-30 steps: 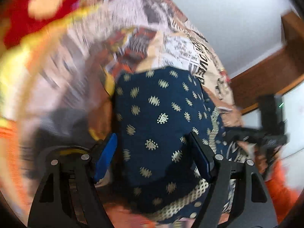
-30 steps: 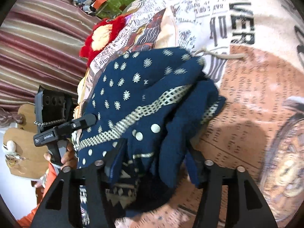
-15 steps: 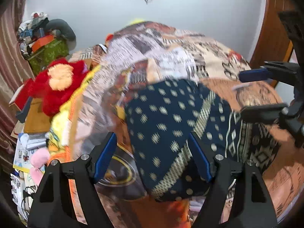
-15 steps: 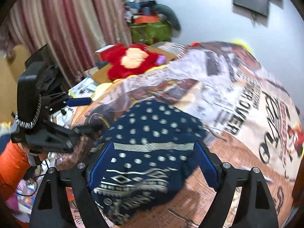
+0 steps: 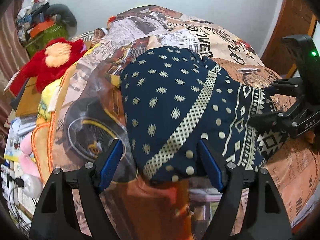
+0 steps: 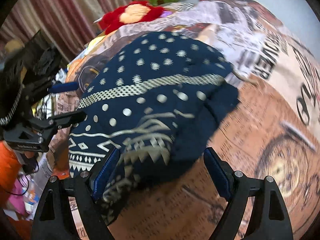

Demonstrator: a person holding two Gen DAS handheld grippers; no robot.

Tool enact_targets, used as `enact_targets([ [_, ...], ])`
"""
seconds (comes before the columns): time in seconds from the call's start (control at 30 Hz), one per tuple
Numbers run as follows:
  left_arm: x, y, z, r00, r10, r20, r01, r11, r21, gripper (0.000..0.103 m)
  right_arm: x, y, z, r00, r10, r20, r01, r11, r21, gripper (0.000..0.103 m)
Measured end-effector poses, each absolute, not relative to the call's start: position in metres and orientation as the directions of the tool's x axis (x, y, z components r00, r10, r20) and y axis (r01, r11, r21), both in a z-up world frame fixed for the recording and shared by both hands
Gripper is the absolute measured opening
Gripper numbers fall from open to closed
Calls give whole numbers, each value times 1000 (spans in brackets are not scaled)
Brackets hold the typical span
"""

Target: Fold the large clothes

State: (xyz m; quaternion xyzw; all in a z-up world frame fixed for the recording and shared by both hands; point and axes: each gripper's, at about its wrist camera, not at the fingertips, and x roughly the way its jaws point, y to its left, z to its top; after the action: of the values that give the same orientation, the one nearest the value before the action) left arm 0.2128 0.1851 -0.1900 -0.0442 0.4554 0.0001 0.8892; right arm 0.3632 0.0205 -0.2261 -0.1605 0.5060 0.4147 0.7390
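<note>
A navy garment (image 5: 176, 104) with cream dots and a geometric border lies folded in a pile on the printed bedspread (image 5: 230, 40). It also shows in the right wrist view (image 6: 156, 100). My left gripper (image 5: 160, 168) is open, its blue pads either side of the garment's near edge, nothing held. My right gripper (image 6: 162, 172) is open over the patterned border end, nothing held. The right gripper shows in the left wrist view (image 5: 266, 104) at the garment's right edge. The left gripper shows in the right wrist view (image 6: 64, 102) at the garment's left.
A red plush toy (image 5: 54, 64) lies at the bed's left side, with yellow and pink soft items (image 5: 30, 148) below it. A green box with clutter (image 5: 44, 34) stands at the back left. Striped curtains (image 6: 60, 10) hang left. A wooden door frame (image 5: 288, 30) stands right.
Both grippers have opened and drawn back from the garment, which now lies folded on the bed. A second ago the right gripper was closed into the cloth.
</note>
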Motion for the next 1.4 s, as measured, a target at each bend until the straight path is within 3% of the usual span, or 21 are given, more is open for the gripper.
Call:
enact_targets([
  [0.27, 195, 183, -175, 580, 35, -814, -75, 997, -11, 77, 329, 1, -194, 314, 407, -858, -797, 604, -5, 85],
  [0.47, 175, 182, -112, 706, 88, -702, -149, 988, -26, 77, 302, -8, -150, 464, 425, -777, -772, 624, -120, 85],
  [0.73, 128, 164, -7, 885, 108, -453, -180, 977, -118, 77, 258, -38, -51, 607, 589, -533, -706, 707, -24, 85],
  [0.97, 67, 115, 48, 954, 181, -240, -199, 979, -52, 77, 201, -69, 10, 711, 637, -298, -654, 755, 50, 85],
  [1.17, 32, 94, 58, 966, 211, -151, -221, 974, -53, 78, 149, -85, 29, 753, 637, -167, -637, 769, 59, 92],
  [1.3, 21, 92, 53, 963, 218, -156, -232, 970, -71, 96, 130, -89, 29, 761, 632, -149, -629, 774, 69, 97],
  [1.4, 15, 90, 48, 959, 234, -158, -247, 967, -66, 98, 123, -90, 27, 771, 619, -151, -617, 784, 70, 103],
])
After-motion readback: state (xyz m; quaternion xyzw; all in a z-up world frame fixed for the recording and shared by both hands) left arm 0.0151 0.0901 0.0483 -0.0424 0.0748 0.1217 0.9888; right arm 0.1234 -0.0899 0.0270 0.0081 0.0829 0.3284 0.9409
